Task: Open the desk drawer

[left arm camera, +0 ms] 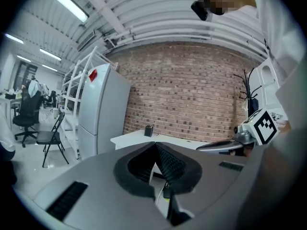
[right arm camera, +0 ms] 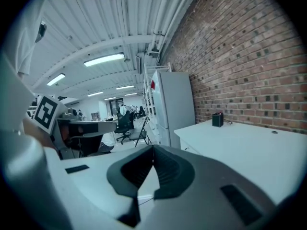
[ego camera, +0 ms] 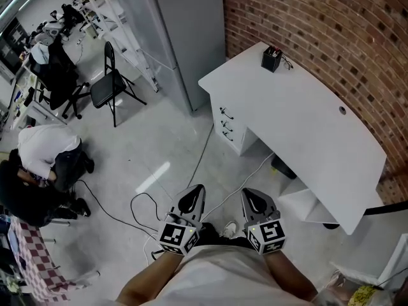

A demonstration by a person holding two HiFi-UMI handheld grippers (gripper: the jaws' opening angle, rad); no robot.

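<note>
A white desk (ego camera: 306, 120) stands along the brick wall at the right of the head view. Its drawer unit (ego camera: 227, 125) at the near left end shows three dark handles, and all drawers look closed. My left gripper (ego camera: 196, 190) and right gripper (ego camera: 250, 193) hang side by side at the bottom centre, over the floor and well short of the drawers. Both are shut with nothing between the pads. The left gripper view shows the desk (left arm camera: 139, 139) far ahead beyond the closed left gripper (left arm camera: 155, 145). In the right gripper view the desk top (right arm camera: 249, 145) lies to the right of the closed right gripper (right arm camera: 153, 148).
A black pen holder (ego camera: 271, 58) sits on the desk's far corner. A tall grey fridge (ego camera: 178, 30) stands left of the desk. A folding chair (ego camera: 108, 85), floor cables (ego camera: 146, 203) and a crouching person (ego camera: 44, 152) are at the left. A dark object (ego camera: 284, 167) sits under the desk.
</note>
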